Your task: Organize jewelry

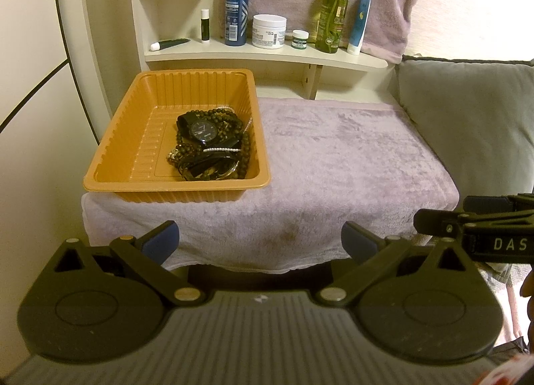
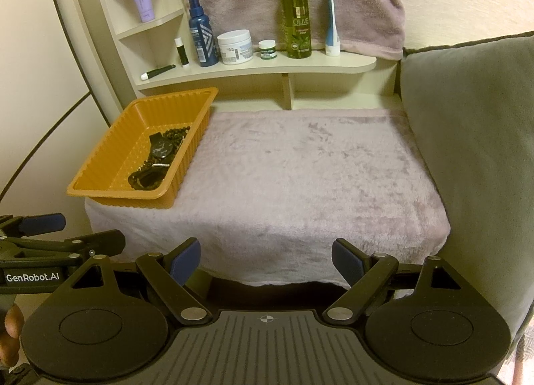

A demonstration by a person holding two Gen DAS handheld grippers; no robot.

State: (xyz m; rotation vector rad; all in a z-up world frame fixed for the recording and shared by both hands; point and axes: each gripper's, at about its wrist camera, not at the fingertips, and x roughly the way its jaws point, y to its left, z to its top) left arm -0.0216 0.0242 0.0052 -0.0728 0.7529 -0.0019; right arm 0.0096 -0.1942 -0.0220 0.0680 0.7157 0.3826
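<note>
The left hand-held gripper (image 1: 260, 239) hangs released just off the near edge of the bench (image 1: 350, 158), its blue-padded fingers (image 1: 163, 238) spread wide with nothing between them. The right hand-held gripper (image 2: 267, 259) hovers beside it at the same near edge, likewise released and empty-handed, its pads (image 2: 187, 259) well apart. Each one pokes into the other's view from the side.

The bench is draped in a pale lilac towel that folds down over the front. An orange ribbed plastic tray (image 1: 133, 138) sits at the left edge of it, running from near the back left corner toward the front left corner. All the jewelry (image 1: 213, 148) is heaped inside the tray, against its right wall and toward its near end: a black wristwatch (image 1: 203, 131) lies face up on top of dark beaded bracelets (image 1: 207, 116), with a thin strand of small white pearls (image 1: 222, 150) crossing the pile and a few gold-toned pieces underneath. The left half of the tray floor is bare.

Behind the bench a cream shelf (image 2: 333, 66) carries a blue bottle (image 2: 199, 39), a white jar (image 2: 235, 47), a small green-labelled jar (image 2: 267, 49), a tall olive spray bottle (image 2: 295, 17) and an upright tube (image 2: 332, 22). A grey cushion (image 2: 467, 138) stands along the right edge.
</note>
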